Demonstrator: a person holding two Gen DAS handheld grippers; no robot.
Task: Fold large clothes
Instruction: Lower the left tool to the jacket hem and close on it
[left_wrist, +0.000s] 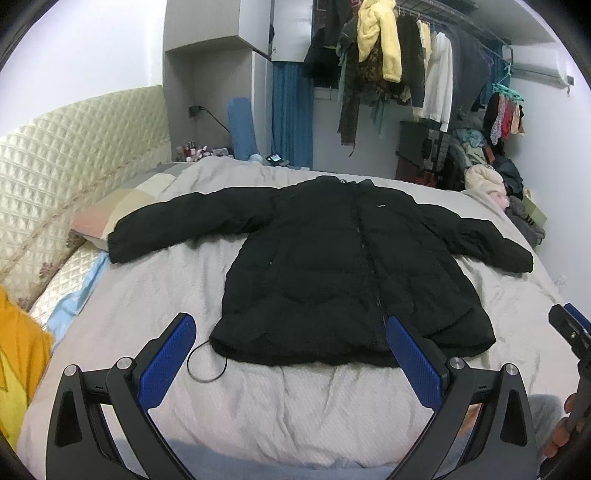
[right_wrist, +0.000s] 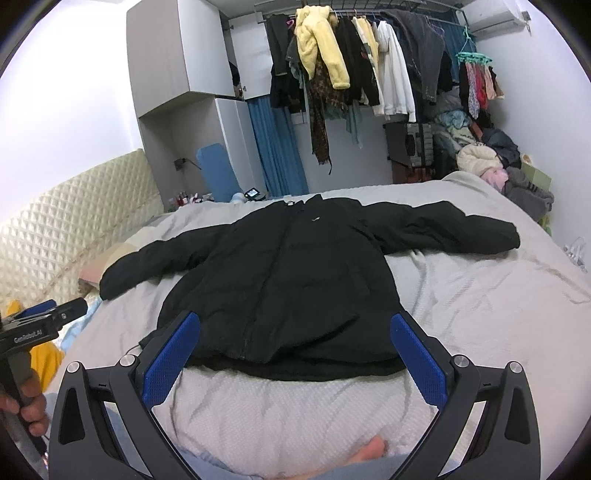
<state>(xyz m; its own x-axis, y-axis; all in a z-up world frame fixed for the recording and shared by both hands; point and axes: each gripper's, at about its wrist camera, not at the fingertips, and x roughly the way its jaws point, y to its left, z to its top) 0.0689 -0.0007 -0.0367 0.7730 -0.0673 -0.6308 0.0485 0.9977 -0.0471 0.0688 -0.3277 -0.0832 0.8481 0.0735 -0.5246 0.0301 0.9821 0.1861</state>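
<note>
So the black padded jacket (left_wrist: 347, 266) lies front-up on the bed (left_wrist: 155, 295), zipped down the middle, both sleeves thrown out sideways and the hem nearest me. I read that as the starting layout: spread flat like this, each sleeve can be brought across the chest before the body is doubled over, and nothing has been folded yet.

A thin dark cord loop (left_wrist: 207, 363) trails off the hem's left corner onto the blanket; I think it is a drawstring, though the view is too soft there to be sure.

My left tongs (left_wrist: 291, 350) are spread wide and empty, hovering just short of the hem, framing its left half. My right tongs (right_wrist: 295, 350) are spread the same way, holding nothing, over the hem's middle. I hold both low and back so I can see the whole garment and pick grip points.

Behind the bed, a crowded clothes rail (right_wrist: 369, 55) and a quilted headboard (left_wrist: 74, 158) stay well apart from the work.
</note>
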